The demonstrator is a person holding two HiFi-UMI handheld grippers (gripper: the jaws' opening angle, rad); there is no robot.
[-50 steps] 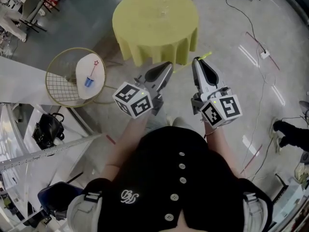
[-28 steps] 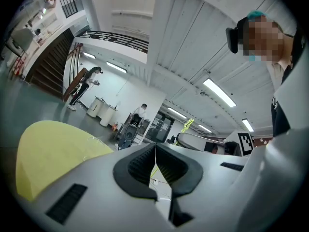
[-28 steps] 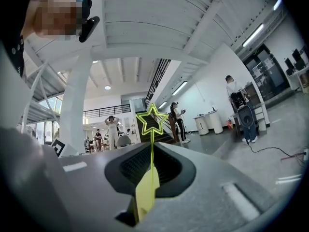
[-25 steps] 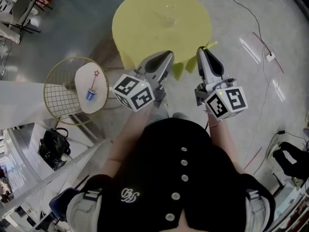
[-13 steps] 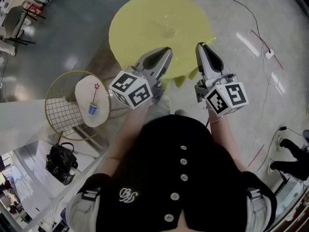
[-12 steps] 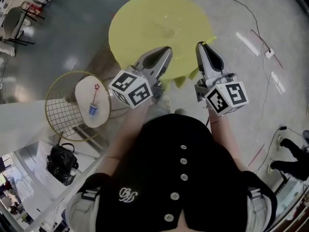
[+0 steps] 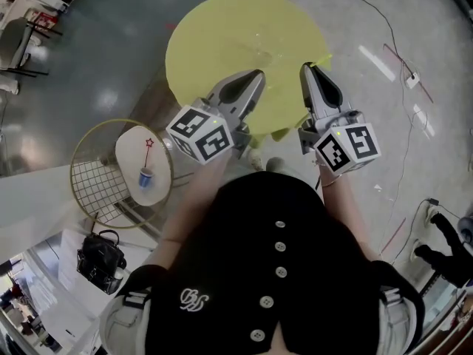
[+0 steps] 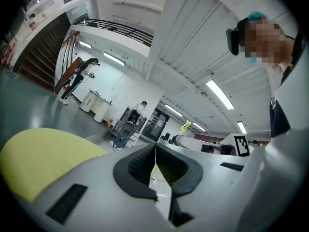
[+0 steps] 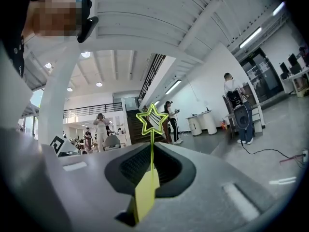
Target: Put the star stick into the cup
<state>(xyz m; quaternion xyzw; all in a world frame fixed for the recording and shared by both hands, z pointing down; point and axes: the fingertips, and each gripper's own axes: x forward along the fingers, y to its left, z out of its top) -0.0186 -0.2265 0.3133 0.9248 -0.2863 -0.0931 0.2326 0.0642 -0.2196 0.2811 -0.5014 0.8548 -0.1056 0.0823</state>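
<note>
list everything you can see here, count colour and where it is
round table: one, yellow cloth, ahead of the person
clear item: one, transparent, on the round table; possibly a glass, hard to make out
side table: one, white top, lower left
wire frame: one, gold, around the side table
blue cup: one, blue, on the side table
red star stick: one, red, standing in the blue cup
bag: one, black, on the floor at lower left
yellow star stick: one, yellow-green, clamped in the right hand-held gripper
left hand-held gripper: one, grey, jaws together, empty
right hand-held gripper: one, grey, shut on the yellow star stick
</note>
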